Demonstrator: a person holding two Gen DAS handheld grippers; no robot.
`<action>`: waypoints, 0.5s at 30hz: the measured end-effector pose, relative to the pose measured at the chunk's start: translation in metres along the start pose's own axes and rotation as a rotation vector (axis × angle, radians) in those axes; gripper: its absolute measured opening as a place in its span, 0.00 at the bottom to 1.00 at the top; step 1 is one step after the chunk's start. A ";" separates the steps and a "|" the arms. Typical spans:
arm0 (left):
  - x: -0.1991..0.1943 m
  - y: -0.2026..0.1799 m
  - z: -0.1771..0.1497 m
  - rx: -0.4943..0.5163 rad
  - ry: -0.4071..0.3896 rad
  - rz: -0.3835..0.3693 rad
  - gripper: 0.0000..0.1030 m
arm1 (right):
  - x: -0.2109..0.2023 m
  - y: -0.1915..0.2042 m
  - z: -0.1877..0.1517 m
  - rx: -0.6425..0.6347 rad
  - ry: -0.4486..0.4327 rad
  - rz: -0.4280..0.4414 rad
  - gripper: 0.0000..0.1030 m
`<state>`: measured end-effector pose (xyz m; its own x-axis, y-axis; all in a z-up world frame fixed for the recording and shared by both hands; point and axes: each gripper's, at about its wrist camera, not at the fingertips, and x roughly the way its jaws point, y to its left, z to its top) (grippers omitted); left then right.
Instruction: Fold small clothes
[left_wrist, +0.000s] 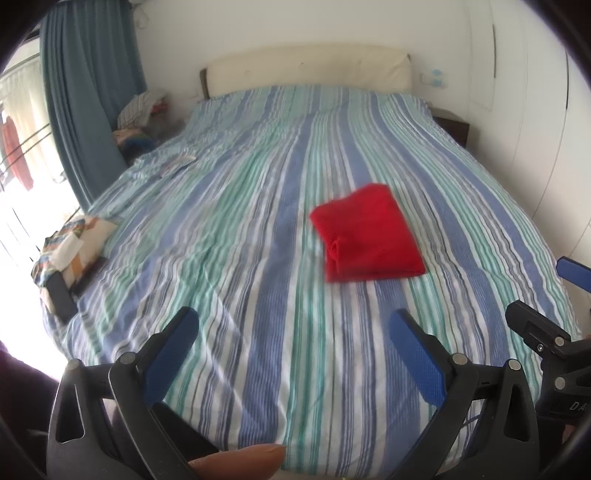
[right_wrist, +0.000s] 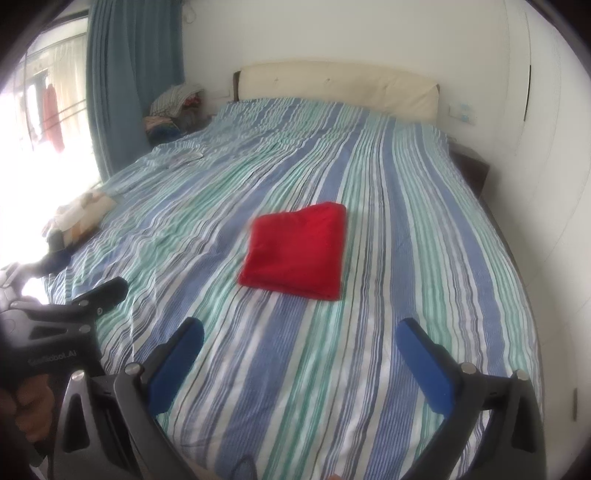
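Striped bedding (left_wrist: 258, 229) covers the one bed, and one folded red garment (left_wrist: 369, 236) lies mid-bed. Both the left gripper (left_wrist: 291, 325) and right gripper (right_wrist: 301, 334) hover spread and empty. Only the left view shows a fingertip (left_wrist: 240, 459).

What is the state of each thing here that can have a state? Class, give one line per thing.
Red garment: folded into a compact square, lying flat on the bed, untouched.
Left gripper: open, empty, held above the bedspread.
Right gripper: open, empty, short of the garment.
Bedspread: spread over the bed, slightly wrinkled.
Curtain: drawn aside, window uncovered.
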<state>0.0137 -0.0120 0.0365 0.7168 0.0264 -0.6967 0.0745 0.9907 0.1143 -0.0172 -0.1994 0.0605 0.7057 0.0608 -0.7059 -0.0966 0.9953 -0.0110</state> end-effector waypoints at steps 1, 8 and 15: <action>0.000 0.000 0.000 0.002 0.001 0.007 1.00 | 0.000 0.001 0.000 -0.003 0.003 0.002 0.99; -0.003 0.000 0.003 -0.003 0.003 0.011 1.00 | 0.001 0.004 0.004 -0.010 0.006 0.015 0.99; -0.005 -0.005 0.007 0.028 -0.002 0.037 1.00 | 0.000 0.006 0.007 -0.011 0.011 0.014 0.99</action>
<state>0.0146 -0.0177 0.0440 0.7211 0.0631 -0.6900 0.0669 0.9848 0.1600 -0.0128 -0.1934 0.0652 0.6964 0.0741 -0.7138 -0.1141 0.9934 -0.0082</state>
